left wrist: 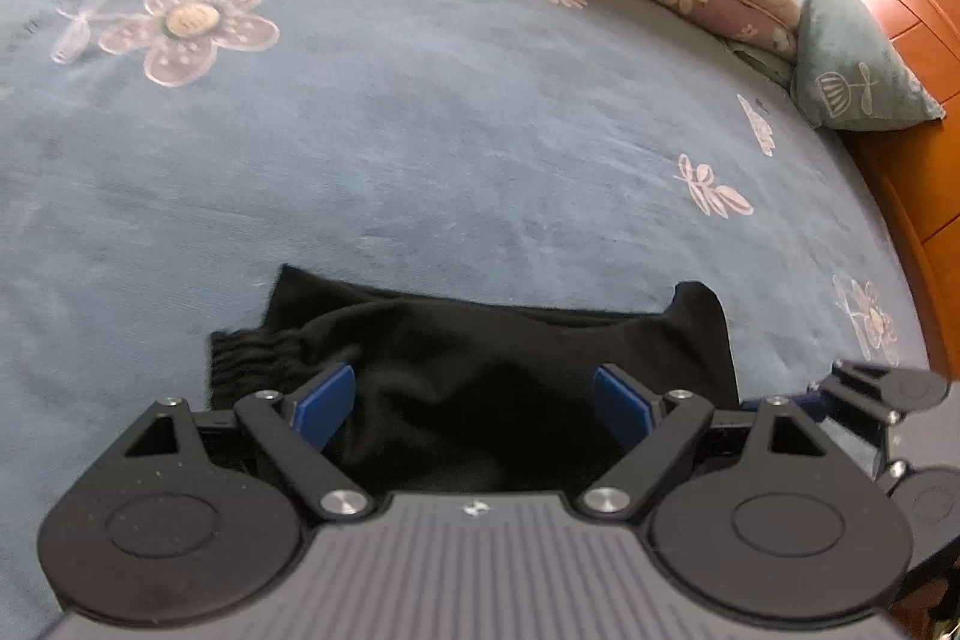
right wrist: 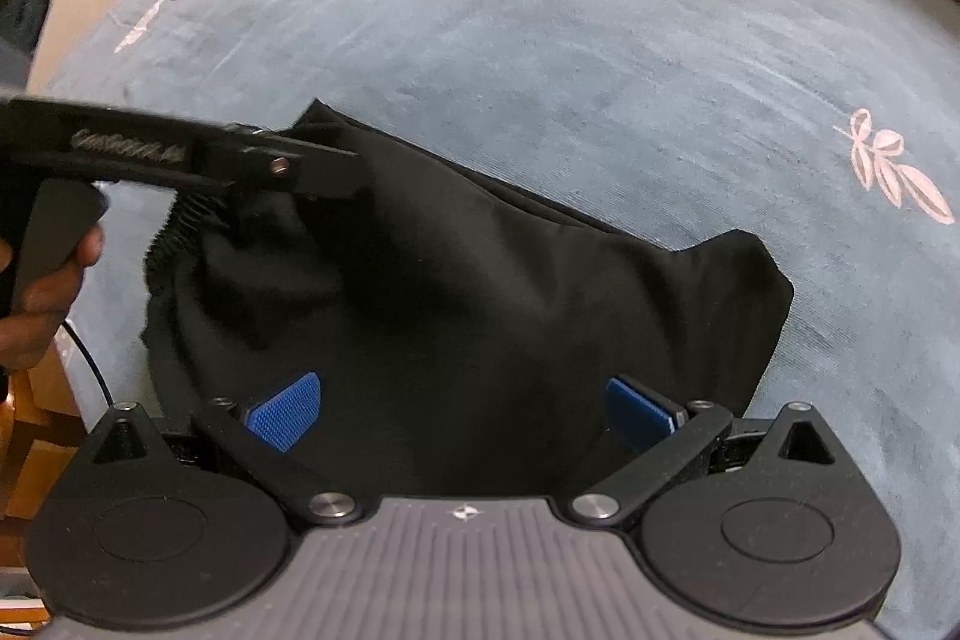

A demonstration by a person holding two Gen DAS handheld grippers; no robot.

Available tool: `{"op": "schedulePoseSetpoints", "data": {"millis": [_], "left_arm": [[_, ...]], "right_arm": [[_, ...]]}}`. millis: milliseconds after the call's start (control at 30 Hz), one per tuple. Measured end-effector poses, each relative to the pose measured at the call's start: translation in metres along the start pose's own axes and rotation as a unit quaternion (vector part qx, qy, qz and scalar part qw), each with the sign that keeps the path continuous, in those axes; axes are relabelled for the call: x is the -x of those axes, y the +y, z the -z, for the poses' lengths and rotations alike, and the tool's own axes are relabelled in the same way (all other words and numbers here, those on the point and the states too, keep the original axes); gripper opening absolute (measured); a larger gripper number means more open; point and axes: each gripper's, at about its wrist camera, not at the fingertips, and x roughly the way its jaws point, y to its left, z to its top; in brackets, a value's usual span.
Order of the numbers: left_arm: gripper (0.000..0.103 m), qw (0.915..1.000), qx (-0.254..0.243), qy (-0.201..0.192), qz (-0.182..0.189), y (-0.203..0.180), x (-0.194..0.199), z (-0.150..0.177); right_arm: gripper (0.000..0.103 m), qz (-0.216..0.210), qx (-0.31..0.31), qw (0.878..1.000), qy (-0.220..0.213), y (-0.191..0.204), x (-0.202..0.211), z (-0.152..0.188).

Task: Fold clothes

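A black piece of clothing (right wrist: 480, 310) lies bunched on a blue bedspread (right wrist: 600, 40) with pink flowers. The right gripper (right wrist: 465, 409) hangs over it with its two blue pads (right wrist: 287, 412) wide apart — nothing is pinched between them. At the left, the left gripper (right wrist: 324, 172) reaches over the cloth's ribbed edge, and a hand (right wrist: 42, 292) holds its handle.
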Motion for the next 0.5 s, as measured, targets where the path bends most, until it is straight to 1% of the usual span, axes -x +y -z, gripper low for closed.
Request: {"op": "schedulePoseSetpoints", "data": {"millis": [67, 133, 233, 300, 400, 500], "left_arm": [[0.087, 0.9999, -0.004, 0.000, -0.011, 0.000, 0.011, 0.009], [0.087, 0.9997, 0.003, -0.001, -0.022, 0.003, 0.020, 0.019], [0.087, 0.9996, 0.018, 0.004, -0.022, 0.008, 0.026, 0.030], [0.087, 0.9995, 0.027, 0.009, -0.011, 0.011, 0.024, 0.036], [0.087, 0.9990, 0.043, 0.015, 0.004, 0.016, 0.018, 0.043], [0.087, 0.9982, 0.055, 0.022, 0.001, 0.026, 0.005, 0.050]], "right_arm": [[0.103, -0.017, 0.004, 1.000, -0.019, 0.006, 0.010, 0.005], [0.103, -0.048, 0.019, 0.998, -0.037, 0.016, 0.018, 0.015], [0.103, -0.094, 0.037, 0.994, -0.043, 0.031, 0.019, 0.032], [0.103, -0.114, 0.048, 0.992, -0.032, 0.043, 0.012, 0.043], [0.103, -0.129, 0.066, 0.989, -0.008, 0.057, -0.005, 0.056], [0.103, -0.138, 0.069, 0.988, 0.015, 0.067, -0.021, 0.067]]}}
